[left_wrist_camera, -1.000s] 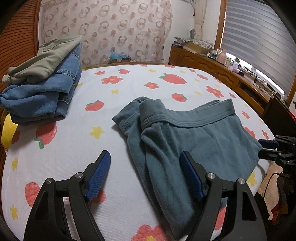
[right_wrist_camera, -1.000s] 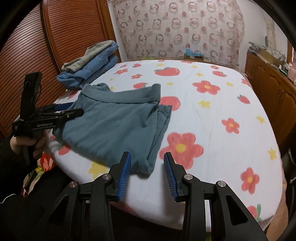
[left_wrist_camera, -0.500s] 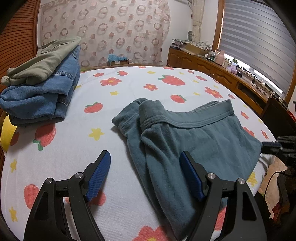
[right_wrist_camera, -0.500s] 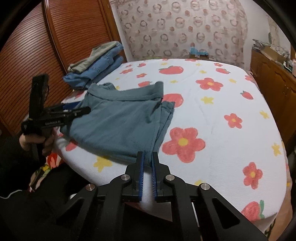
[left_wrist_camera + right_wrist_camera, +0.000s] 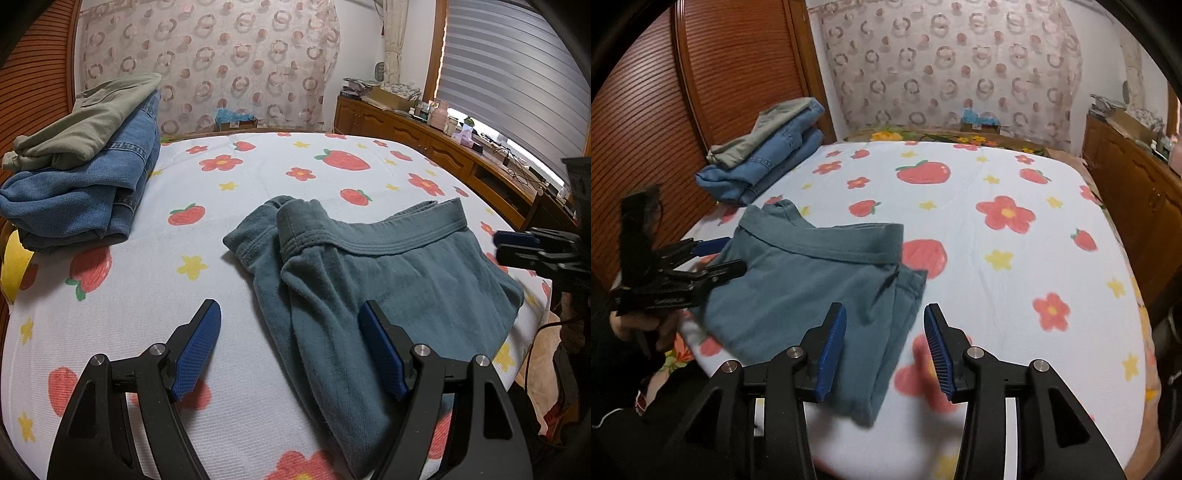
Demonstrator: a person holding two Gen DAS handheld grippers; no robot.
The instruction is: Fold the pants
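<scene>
Folded teal pants (image 5: 812,291) on bed (image 5: 997,258), both tools open and empty: right tool (image 5: 884,347), jaws just reopening, at pants' 5 o'clock corner; left tool (image 5: 290,350) at 7.

Flower-print bed (image 5: 1015,266), teal pants (image 5: 812,291), stacked folded clothes (image 5: 81,177)

Daylight is admitted through the striped blind (image 5: 517,77) at the right of the left wrist view, and the bedsheet (image 5: 258,177) is lit evenly, with only soft shadows cast under the folded clothes. The right wrist view is rendered dimmer and warmer. Its lower part is smeared by motion blur, most strongly on the near sheet (image 5: 923,387). Straight lines are bowed by fisheye distortion, and the corners are darkened to black.
</scene>
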